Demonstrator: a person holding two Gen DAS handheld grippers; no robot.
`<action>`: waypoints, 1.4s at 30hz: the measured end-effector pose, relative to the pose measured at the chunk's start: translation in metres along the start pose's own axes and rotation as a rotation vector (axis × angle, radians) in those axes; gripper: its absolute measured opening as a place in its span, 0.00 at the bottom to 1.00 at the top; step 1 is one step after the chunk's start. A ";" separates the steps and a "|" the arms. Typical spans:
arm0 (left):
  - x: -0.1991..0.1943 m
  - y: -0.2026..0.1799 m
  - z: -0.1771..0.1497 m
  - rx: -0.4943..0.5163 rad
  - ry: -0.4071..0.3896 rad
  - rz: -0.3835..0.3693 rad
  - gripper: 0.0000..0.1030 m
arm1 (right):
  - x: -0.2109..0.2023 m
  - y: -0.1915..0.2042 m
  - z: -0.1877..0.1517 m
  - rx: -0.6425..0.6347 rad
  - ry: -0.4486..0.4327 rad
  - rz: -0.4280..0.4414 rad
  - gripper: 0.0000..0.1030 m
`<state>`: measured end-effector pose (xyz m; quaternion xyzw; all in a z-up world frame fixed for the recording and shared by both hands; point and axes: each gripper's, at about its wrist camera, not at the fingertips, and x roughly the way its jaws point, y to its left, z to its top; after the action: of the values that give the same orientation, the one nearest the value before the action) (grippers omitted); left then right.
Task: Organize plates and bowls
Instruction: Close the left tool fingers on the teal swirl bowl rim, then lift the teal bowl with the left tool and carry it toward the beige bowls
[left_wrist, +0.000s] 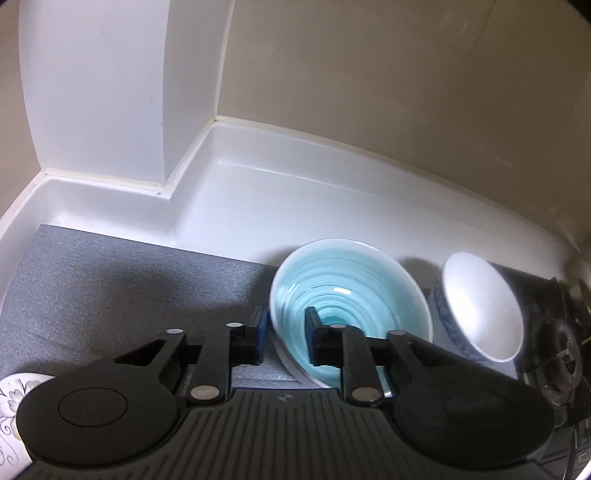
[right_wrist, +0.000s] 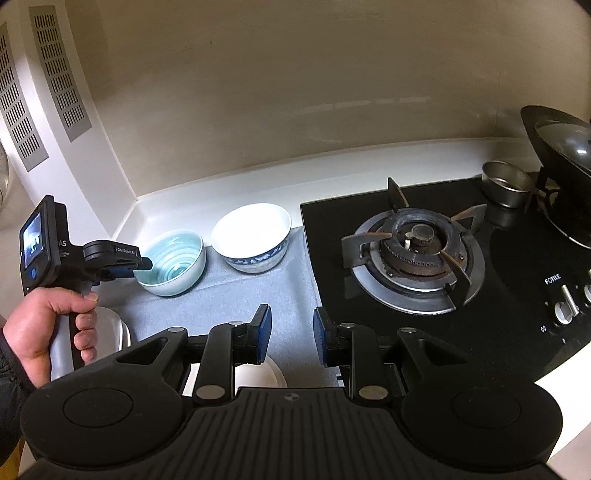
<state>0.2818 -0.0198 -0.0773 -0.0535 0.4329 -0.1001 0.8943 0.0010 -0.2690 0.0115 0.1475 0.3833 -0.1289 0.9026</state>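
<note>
A turquoise ringed bowl (left_wrist: 354, 291) (right_wrist: 173, 260) stands on a grey mat (left_wrist: 110, 288) (right_wrist: 236, 306) near the counter's back corner. My left gripper (left_wrist: 286, 336) (right_wrist: 142, 267) is shut on its left rim, one finger inside the bowl and one outside. To the bowl's right sits a white bowl with a blue pattern (left_wrist: 480, 302) (right_wrist: 251, 232), untouched. My right gripper (right_wrist: 291, 338) hovers open over the mat's near part with nothing between its fingers. A white dish (right_wrist: 258, 374) lies partly hidden beneath it.
A black gas stove (right_wrist: 413, 251) borders the mat on the right, with a steel cup (right_wrist: 508, 184) and a dark wok (right_wrist: 565, 166) at its back. A patterned plate (left_wrist: 11, 406) lies at the mat's near left. A person's hand (right_wrist: 44, 325) holds the left gripper's handle.
</note>
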 end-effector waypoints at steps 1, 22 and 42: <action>0.001 0.001 0.000 0.005 0.002 0.005 0.12 | 0.000 0.001 0.000 -0.001 0.002 0.002 0.26; -0.040 -0.016 -0.044 0.213 0.137 -0.140 0.12 | 0.024 0.028 0.010 -0.038 0.042 0.107 0.26; -0.036 -0.035 -0.049 0.291 0.116 -0.108 0.12 | 0.147 0.050 0.034 0.006 0.249 0.082 0.26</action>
<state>0.2170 -0.0458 -0.0742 0.0591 0.4612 -0.2128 0.8594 0.1397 -0.2525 -0.0648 0.1807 0.4857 -0.0738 0.8520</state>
